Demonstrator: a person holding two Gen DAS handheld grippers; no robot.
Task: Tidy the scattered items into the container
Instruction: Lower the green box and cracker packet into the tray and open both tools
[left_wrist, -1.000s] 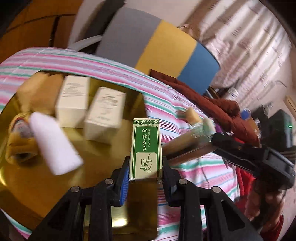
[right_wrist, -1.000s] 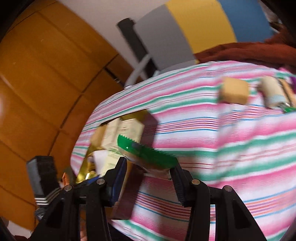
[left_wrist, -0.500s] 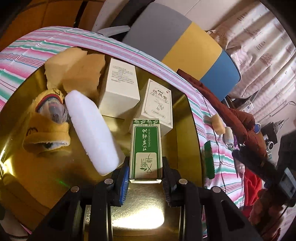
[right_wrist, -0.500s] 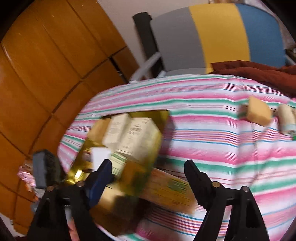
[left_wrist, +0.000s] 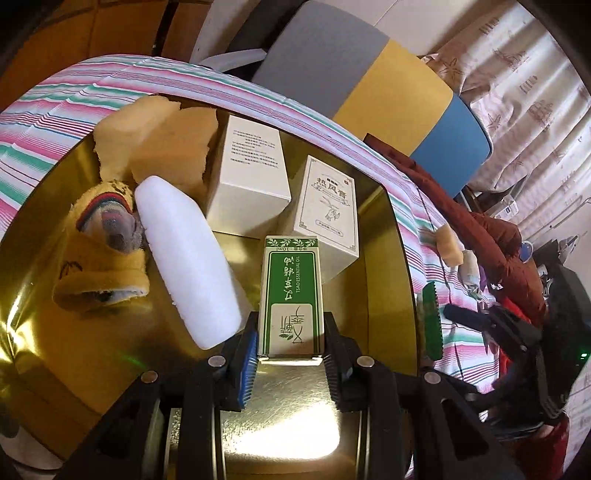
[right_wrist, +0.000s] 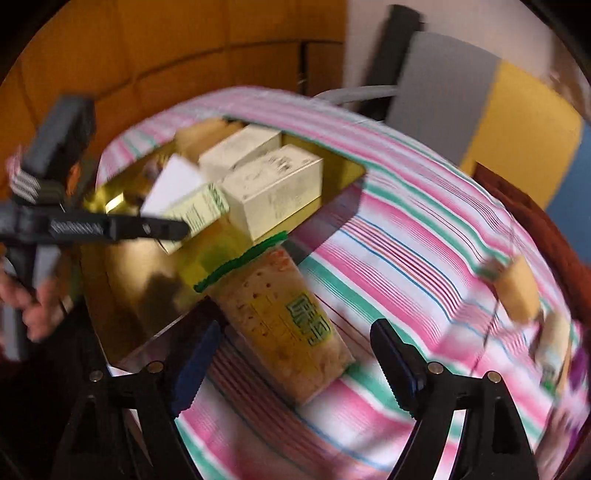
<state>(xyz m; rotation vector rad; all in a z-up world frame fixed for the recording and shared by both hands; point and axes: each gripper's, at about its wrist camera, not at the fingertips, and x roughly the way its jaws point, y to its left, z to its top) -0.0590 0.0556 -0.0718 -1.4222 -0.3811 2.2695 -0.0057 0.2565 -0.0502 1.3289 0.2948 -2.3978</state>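
A small green and white cardboard box (left_wrist: 291, 295) is clamped between the closed left gripper (left_wrist: 291, 354), long axis pointing away, over the gold metal tray (left_wrist: 391, 258). Right of the tray, a green-edged snack packet (right_wrist: 284, 321) lies on the striped bench cloth (right_wrist: 406, 240), top on the tray's rim, loose between the right gripper (right_wrist: 295, 369), whose jaws have just been opening and stand wide.

Green box (left_wrist: 291, 299) between fingers (left_wrist: 248, 356)
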